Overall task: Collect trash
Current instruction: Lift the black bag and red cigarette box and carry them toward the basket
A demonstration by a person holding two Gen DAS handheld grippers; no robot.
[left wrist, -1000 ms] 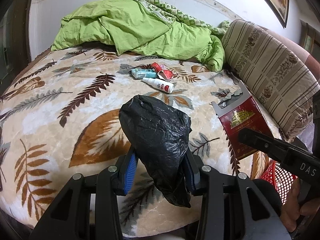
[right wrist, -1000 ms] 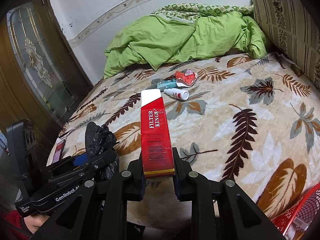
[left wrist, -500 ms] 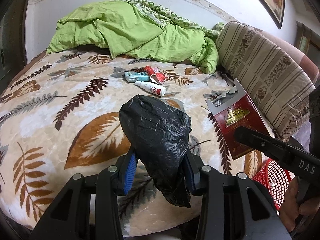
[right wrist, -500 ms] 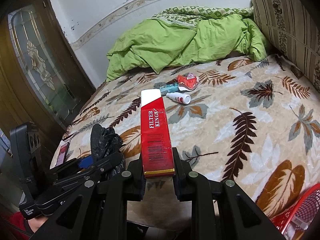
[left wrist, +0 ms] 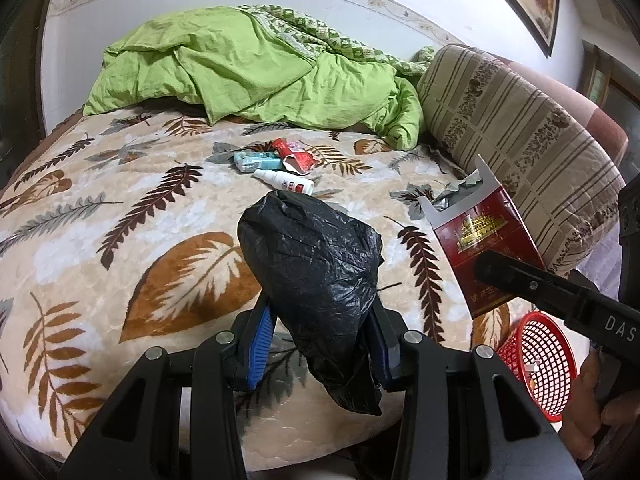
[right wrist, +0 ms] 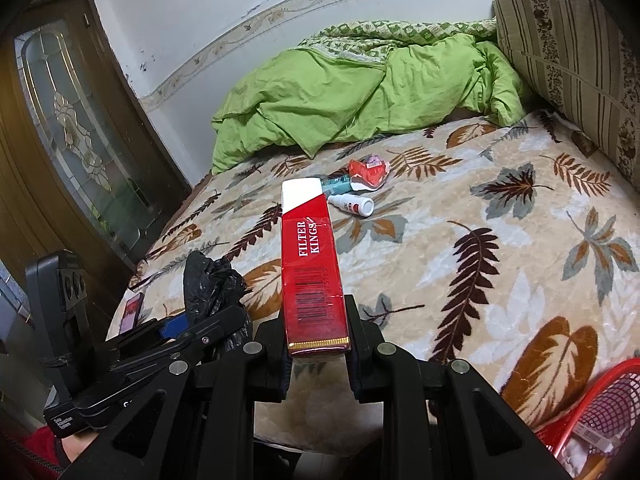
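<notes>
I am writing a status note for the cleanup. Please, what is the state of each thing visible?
Left gripper: shut on black bag.
Right gripper: shut on cigarette pack, lid open.
Red basket: upright beside bed.
White bottle: lying on bed.

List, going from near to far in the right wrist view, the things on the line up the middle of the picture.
Right gripper → red cigarette carton → white spray bottle → red wrapper → green quilt.
</notes>
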